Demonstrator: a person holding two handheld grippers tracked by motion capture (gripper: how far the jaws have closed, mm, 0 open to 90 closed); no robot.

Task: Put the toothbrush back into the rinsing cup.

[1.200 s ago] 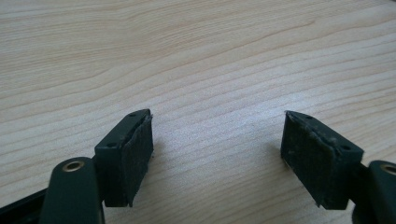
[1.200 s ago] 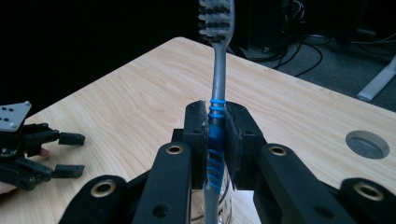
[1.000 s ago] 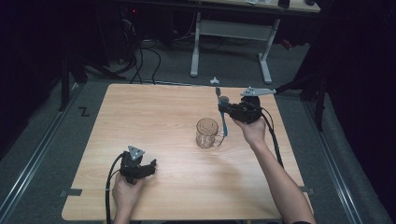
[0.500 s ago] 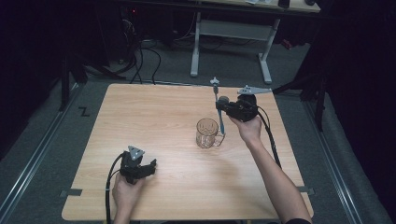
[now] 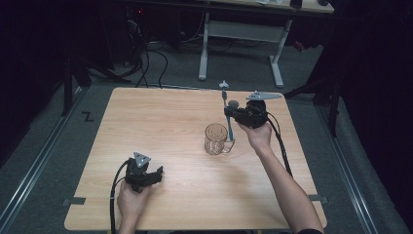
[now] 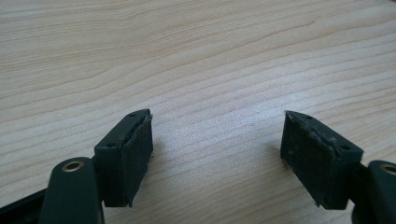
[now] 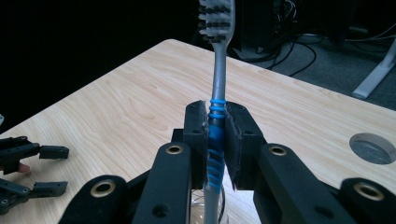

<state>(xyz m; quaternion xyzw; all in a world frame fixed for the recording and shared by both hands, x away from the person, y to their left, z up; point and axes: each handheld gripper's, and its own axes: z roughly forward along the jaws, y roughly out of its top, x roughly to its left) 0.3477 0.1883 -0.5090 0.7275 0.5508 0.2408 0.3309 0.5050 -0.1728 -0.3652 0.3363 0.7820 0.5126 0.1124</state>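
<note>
Since a second ago the right gripper has lifted the blue-and-grey toothbrush slightly, clamping it upright over the glass mug right of the table's middle, while the left gripper rests wide apart near the front-left corner.

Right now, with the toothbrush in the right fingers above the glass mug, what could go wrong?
1. The right gripper pinches the toothbrush on its narrow ribbed grip, so it might pivot or slip.
2. Its lower end sits at the glass mug, so a sideways move could tip the mug.
3. The left gripper rests open, far off, unable to steady the mug.
</note>
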